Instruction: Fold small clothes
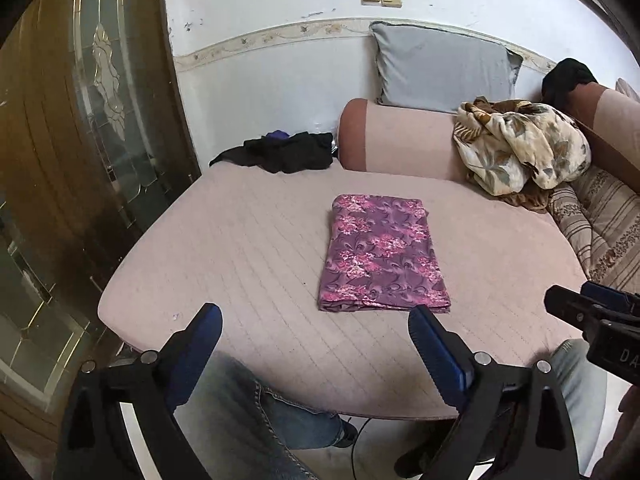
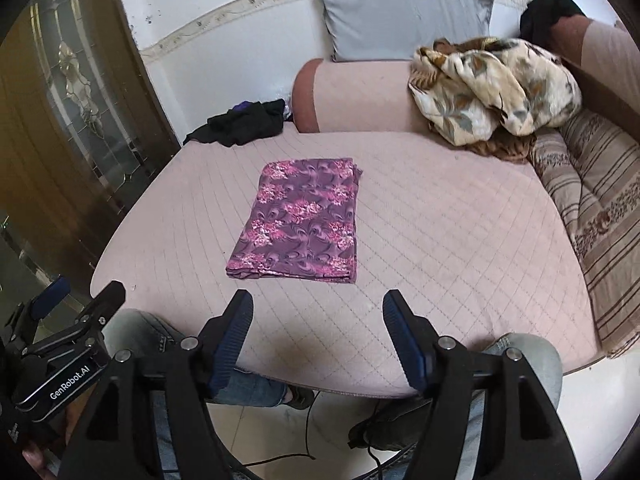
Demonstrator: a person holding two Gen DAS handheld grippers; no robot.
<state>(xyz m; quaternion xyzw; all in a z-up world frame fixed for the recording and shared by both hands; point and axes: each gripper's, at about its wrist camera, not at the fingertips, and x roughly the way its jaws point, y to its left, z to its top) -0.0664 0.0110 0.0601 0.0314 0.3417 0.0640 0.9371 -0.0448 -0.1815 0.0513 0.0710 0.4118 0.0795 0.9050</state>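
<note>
Purple floral cloth [image 1: 382, 254] folded flat mid-mattress [image 1: 248, 240], my left gripper [image 1: 316, 330] and right gripper [image 2: 318, 320] both spread wide, empty, black clothes [image 1: 286, 152] and patterned blanket [image 1: 520, 144] behind.

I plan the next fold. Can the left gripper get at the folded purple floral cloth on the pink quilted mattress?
Probably yes. The left gripper is open just before the folded purple floral cloth, and only bare pink quilted mattress lies between them.

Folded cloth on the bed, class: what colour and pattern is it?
The folded cloth is purple with pink flower clusters, clearest in the right wrist view.
</note>
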